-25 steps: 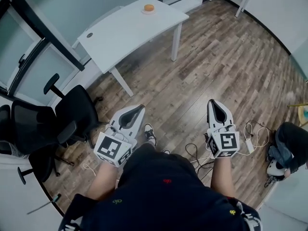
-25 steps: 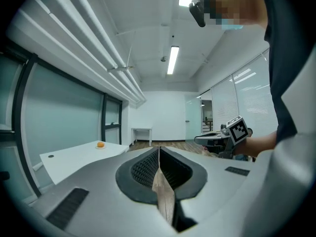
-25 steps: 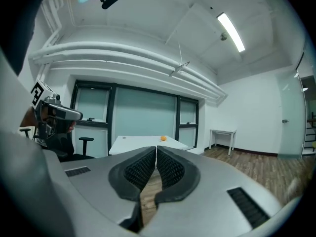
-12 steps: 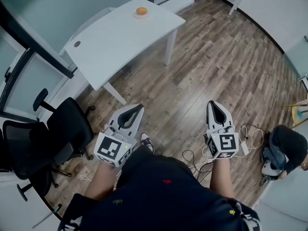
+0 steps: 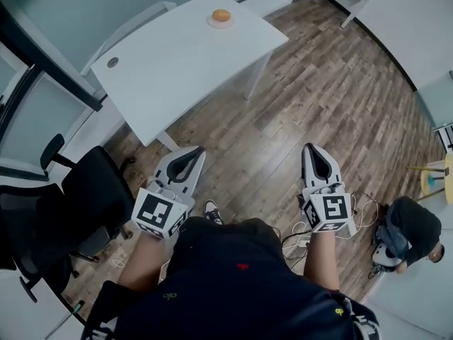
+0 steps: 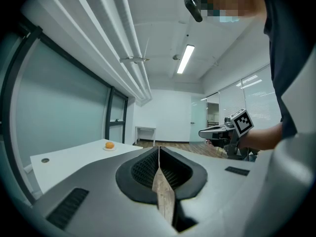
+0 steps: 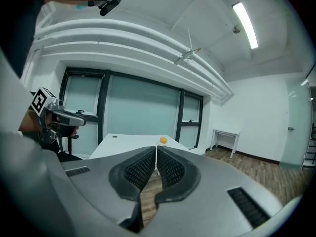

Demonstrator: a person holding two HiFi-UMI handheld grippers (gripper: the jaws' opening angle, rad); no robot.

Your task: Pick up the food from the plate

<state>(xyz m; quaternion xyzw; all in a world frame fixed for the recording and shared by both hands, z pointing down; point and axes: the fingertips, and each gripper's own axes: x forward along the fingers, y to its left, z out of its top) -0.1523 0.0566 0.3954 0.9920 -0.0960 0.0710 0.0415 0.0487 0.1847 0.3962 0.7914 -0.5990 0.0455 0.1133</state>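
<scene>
Well, from my remote seat, the long white table (image 5: 177, 62) stands ahead and left of both grippers, with a strip of brown wood-plank floor (image 5: 318, 83) lying between it and them. 2 black office chairs (image 5: 85, 197) crowd the table's near left corner, just beside the left gripper (image 5: 192, 151). On the right, black and white cables (image 5: 294, 238) trail across the floor towards a person in dark clothes crouching (image 5: 410, 225) near the wall, well apart from the right gripper (image 5: 312, 149). A small grey round cap (image 5: 112, 62) sits in the tabletop on its left side. The round orange piece of food (image 5: 221, 15) lies on a small white plate (image 5: 213, 23) at the far end of the table, so nearly the whole tabletop lies between it and the tongs. It looks round from every view, so I cannot tell any long axis or which way it points. Both pairs of tongs are narrow: the left pads meet in a seam and the right pads stand together, each with nothing between them. Compared with half a second ago, the table and plate sit further right in the head view, the left gripper has drifted left, and the jaws have stayed together.
</scene>
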